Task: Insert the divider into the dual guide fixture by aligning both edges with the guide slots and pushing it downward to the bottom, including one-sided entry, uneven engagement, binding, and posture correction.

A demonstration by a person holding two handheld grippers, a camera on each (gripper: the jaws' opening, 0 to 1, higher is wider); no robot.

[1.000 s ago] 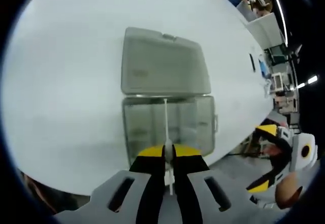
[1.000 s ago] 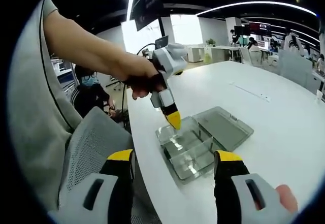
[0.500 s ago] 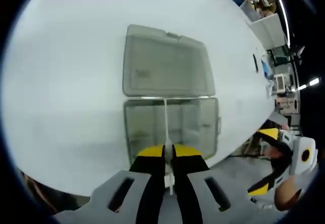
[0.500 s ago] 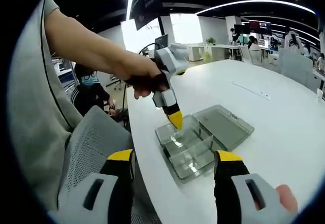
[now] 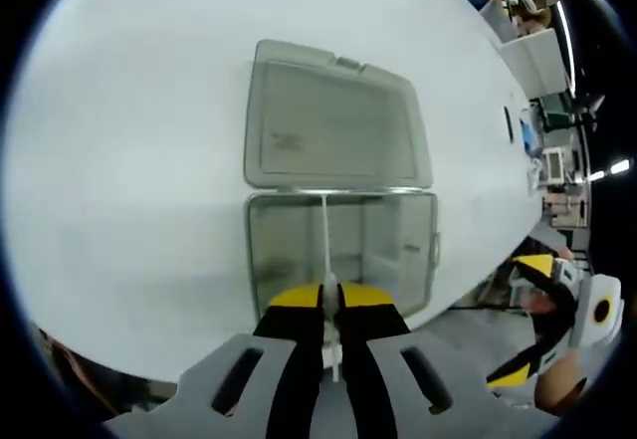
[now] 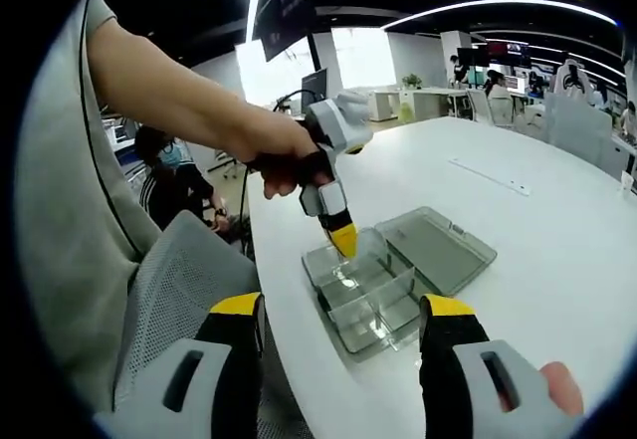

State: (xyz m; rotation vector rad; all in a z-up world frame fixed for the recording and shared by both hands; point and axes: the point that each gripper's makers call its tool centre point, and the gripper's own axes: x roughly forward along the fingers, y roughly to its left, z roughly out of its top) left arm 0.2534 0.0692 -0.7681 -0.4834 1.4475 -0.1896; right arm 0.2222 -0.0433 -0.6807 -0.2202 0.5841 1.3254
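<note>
The left gripper (image 5: 331, 305) is clamped on the thin divider (image 5: 325, 245), which points straight ahead along the jaws, down into the open box (image 5: 398, 245) on the worktop (image 5: 129, 160). The right gripper (image 6: 338, 359) hangs well back, its jaws apart with nothing between them. The left is clearly nearer.

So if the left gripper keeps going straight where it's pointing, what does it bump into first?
Probably the clear box. The left gripper holds the thin divider pointing down into the open box, so the divider's far edge would likely meet the box's floor first, though depth is hard to judge.
</note>
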